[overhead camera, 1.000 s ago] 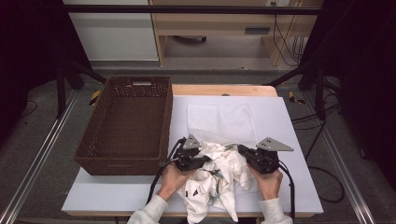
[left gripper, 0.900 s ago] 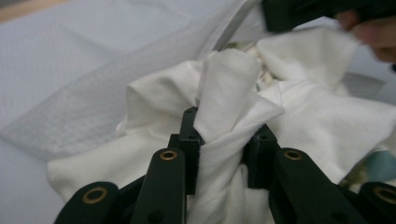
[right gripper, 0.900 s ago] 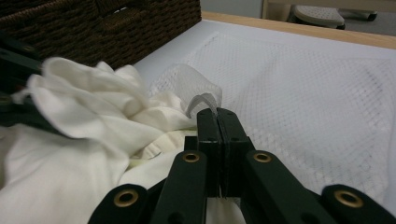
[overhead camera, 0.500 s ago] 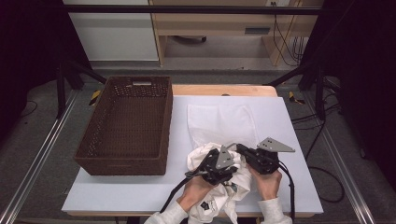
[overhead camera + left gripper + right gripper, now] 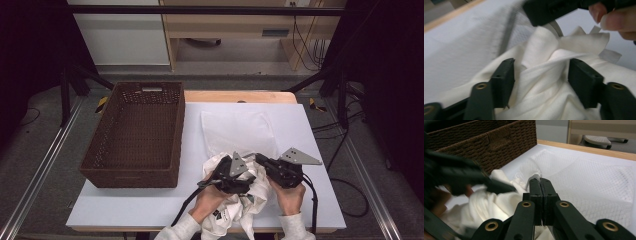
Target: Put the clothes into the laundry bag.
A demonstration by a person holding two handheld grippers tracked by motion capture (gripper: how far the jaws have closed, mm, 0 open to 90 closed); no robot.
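A crumpled white garment [image 5: 232,207] lies at the table's front edge, partly hanging over it. Behind it a white mesh bag [image 5: 239,131] lies flat. My left gripper [image 5: 251,173] is open, its jaws on either side of a raised fold of the garment [image 5: 541,100]. Close beside it, my right gripper [image 5: 259,159] is shut on the near edge of the mesh bag [image 5: 584,177], and a bit of mesh shows at its tips [image 5: 540,181]. The garment [image 5: 489,202] bunches to the left of those jaws. Both hands sit low over the cloth.
A dark brown wicker basket [image 5: 179,140] stands empty on the left of the white table [image 5: 310,130], its wall [image 5: 486,142] close to the cloth. A wooden strip edges the table's far side. Cables trail off the front.
My left gripper has swung right across the garment, from its left side to just beside the right gripper. The cloth has bunched up under it. The right gripper has barely moved.
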